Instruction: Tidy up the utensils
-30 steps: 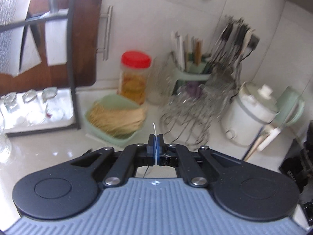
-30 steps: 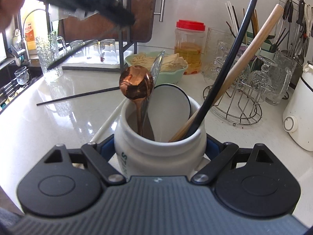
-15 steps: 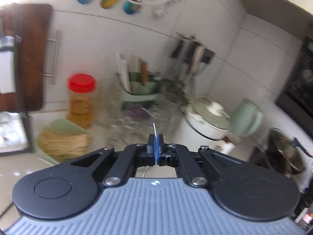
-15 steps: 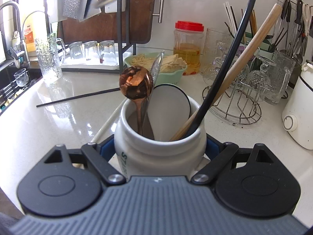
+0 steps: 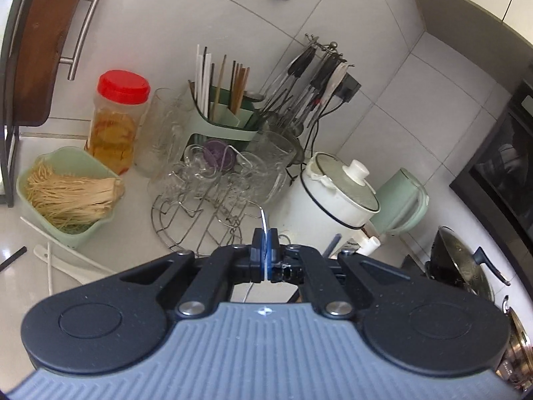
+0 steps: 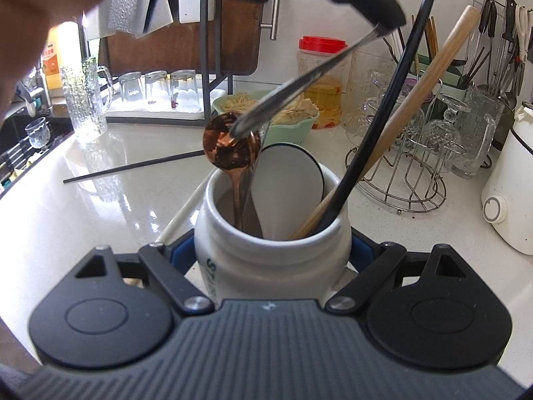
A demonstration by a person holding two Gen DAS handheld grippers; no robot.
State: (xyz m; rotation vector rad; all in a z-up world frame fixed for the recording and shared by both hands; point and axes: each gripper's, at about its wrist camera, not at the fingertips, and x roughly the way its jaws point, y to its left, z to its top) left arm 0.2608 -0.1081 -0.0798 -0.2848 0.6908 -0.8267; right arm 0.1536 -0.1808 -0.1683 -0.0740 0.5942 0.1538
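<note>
Our left gripper [image 5: 265, 260] pinches a thin, stiff, slippery knife [image 6: 299, 81] by its handle; right gripper [image 6: 271, 253] clamps the heavy crock [image 6: 266, 253].

The right tongs [image 6: 271, 253] are clamping the white crock [image 6: 271, 250] on the tabletop [image 6: 83, 206], while the left tongs [image 6: 379, 30] are holding a silver utensil [image 6: 299, 81] slanted above the copper spoon [image 6: 230, 150] standing inside.
</note>
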